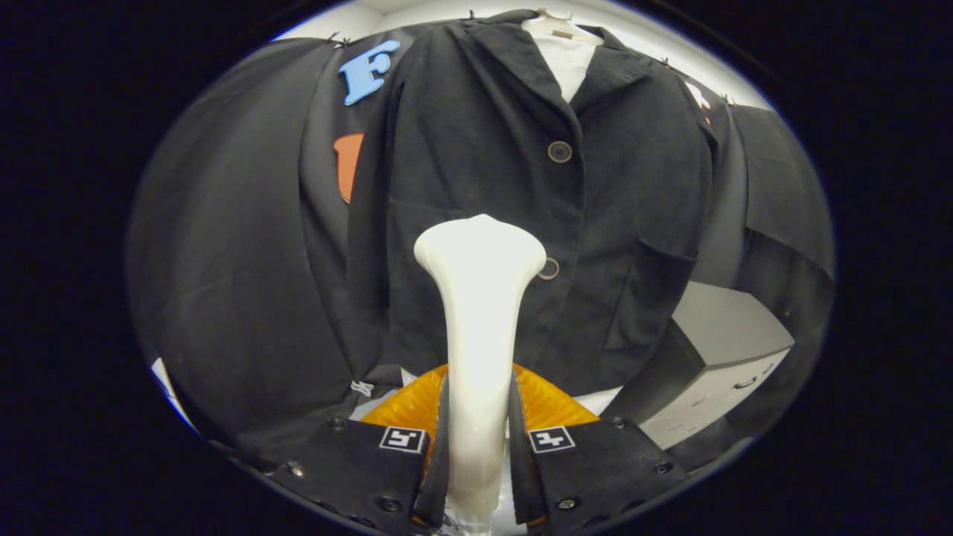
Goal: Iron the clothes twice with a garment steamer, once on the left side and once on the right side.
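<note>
A dark button-front jacket (484, 171) hangs on a white hanger (555, 21) straight ahead, over a white shirt (567, 63). The white garment steamer (480, 298) stands upright between my fingers, its handle clamped low down and its wide head raised in front of the jacket's lower middle, beside the second button (549, 269). My gripper (479, 447) is shut on the steamer's handle. Whether the steamer head touches the cloth I cannot tell. The upper button (560, 152) lies above the head.
A white cabinet (726, 357) with drawer handles stands low, to the right of the jacket. Black cloth walls hang left and right of the jacket. An orange ribbed part (551, 406) shows just behind my fingers at the steamer's base.
</note>
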A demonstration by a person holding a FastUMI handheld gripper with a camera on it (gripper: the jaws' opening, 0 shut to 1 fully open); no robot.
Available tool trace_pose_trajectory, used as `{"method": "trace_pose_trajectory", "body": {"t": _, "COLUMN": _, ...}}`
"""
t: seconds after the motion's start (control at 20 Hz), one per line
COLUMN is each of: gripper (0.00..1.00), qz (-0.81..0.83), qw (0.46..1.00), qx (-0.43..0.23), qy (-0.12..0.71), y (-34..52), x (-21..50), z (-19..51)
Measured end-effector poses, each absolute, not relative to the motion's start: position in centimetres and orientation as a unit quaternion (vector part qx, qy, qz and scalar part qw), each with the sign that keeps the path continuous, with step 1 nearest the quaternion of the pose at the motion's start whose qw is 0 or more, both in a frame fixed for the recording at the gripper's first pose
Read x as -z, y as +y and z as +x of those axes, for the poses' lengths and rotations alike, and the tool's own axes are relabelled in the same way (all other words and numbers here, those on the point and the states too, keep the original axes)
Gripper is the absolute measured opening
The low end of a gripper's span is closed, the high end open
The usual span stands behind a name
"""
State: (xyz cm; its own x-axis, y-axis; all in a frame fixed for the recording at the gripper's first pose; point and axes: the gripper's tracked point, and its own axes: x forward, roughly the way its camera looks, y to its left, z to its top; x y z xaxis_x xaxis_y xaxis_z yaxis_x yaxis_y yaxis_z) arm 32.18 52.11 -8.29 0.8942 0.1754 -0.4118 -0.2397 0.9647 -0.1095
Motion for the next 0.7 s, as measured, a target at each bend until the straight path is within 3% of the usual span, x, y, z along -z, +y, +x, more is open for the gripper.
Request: {"method": "trace_pose_trajectory", "body": {"t": 0.7, "gripper": 0.37, "qz": -0.097, "qw": 0.951, "qx": -0.106, "qy": 0.275, "y": 49.9, "x": 18.1, "z": 31.6}}
